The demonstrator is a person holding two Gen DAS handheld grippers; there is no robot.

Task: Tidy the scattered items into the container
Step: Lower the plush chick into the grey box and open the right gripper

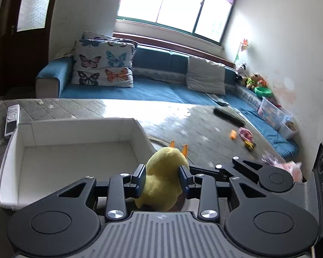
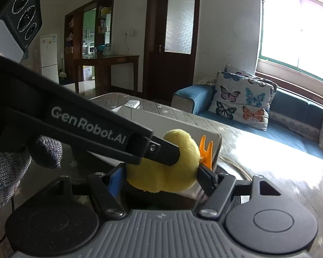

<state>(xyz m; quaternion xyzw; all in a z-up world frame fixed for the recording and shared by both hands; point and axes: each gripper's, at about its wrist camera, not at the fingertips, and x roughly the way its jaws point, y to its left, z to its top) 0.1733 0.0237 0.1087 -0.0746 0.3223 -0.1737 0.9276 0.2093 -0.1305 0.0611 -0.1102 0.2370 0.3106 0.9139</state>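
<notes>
A white open-topped cardboard box [image 1: 75, 150] sat on the grey quilted mat. Just beside its near corner both grippers — left gripper [image 1: 162, 179], right gripper [image 2: 161, 175] — stood half-open, each pressed onto the same fluffy yellow plush duck [image 1: 163, 172].

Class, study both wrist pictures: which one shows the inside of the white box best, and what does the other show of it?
The left wrist view: it looks down into the white box, showing its bare floor and walls. The right wrist view shows only an outer side, mostly hidden behind the yellow plush toy and the left gripper.
</notes>
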